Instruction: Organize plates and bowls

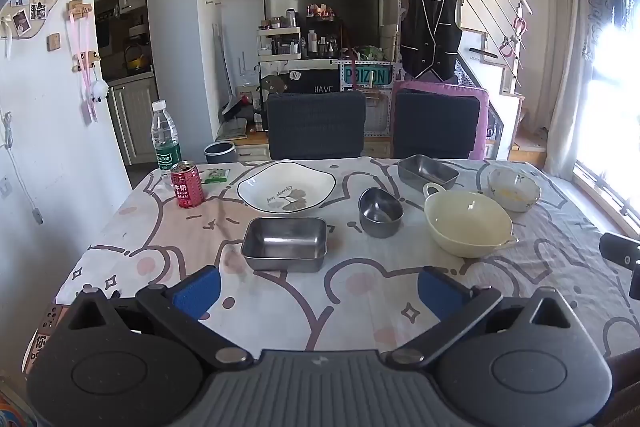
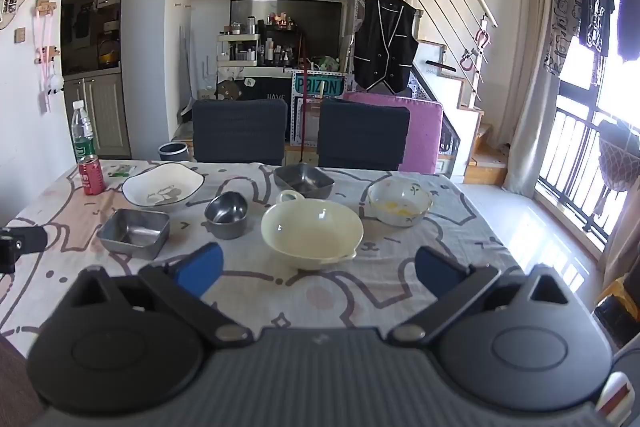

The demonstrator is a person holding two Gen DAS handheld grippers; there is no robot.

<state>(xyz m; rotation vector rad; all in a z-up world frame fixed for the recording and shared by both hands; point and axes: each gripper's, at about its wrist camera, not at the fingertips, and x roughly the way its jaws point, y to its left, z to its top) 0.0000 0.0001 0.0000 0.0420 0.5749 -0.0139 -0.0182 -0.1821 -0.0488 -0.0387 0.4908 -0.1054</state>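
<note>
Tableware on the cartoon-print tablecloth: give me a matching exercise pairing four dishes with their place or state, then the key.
Things:
1. White plate with black rim
2. Cream bowl with handles
3. Round steel bowl
4. Glass bowl with flower print

Descriptions:
A. Holds yellow residue, nearest the window side
B. Sits between the white plate and the cream bowl
C. Next to the red drink can, leaf design inside
D. Straight ahead of the open right hand-held gripper

Pairs: 1-C, 2-D, 3-B, 4-A
</note>
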